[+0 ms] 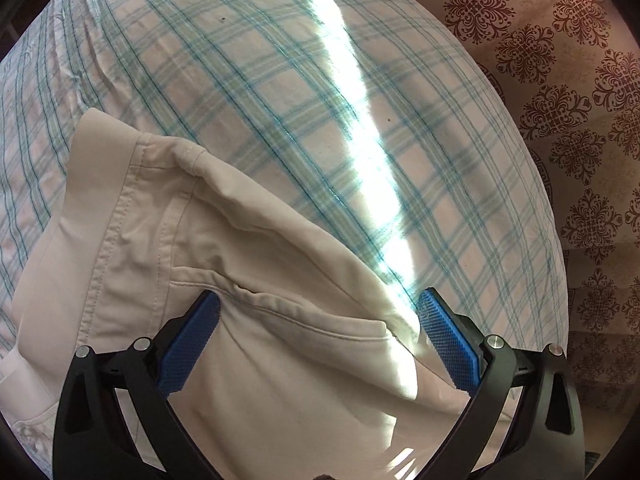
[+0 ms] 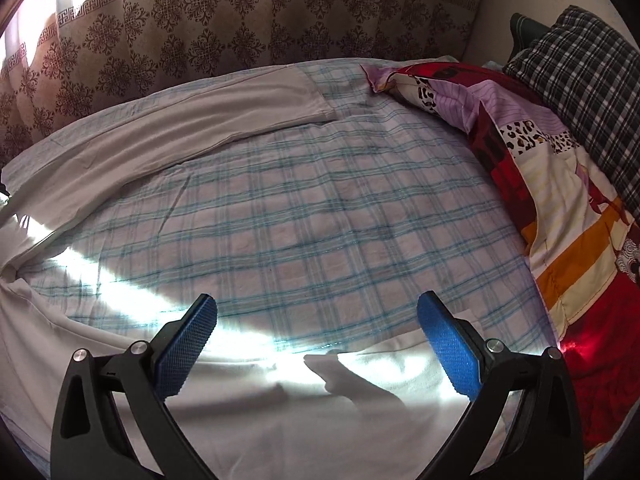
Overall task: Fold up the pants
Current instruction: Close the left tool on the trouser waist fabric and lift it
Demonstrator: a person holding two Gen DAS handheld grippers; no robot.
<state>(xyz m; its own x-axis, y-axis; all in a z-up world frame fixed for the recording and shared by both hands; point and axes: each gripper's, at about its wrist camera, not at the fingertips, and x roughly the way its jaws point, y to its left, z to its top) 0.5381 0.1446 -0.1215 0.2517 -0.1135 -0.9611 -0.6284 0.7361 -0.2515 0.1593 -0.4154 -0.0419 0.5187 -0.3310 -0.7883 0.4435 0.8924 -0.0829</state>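
Both grippers stood wide and empty: the left gripper (image 1: 318,332) over the pants (image 1: 224,280) waist, the right gripper (image 2: 317,332) probably above one leg, running away leftward.

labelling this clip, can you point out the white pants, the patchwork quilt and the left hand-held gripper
white pants (image 1: 256,264): left wrist view, seat panel below the waistband
patchwork quilt (image 2: 560,216): right wrist view, cream patch
left hand-held gripper (image 1: 318,300): left wrist view, midway between its blue pads
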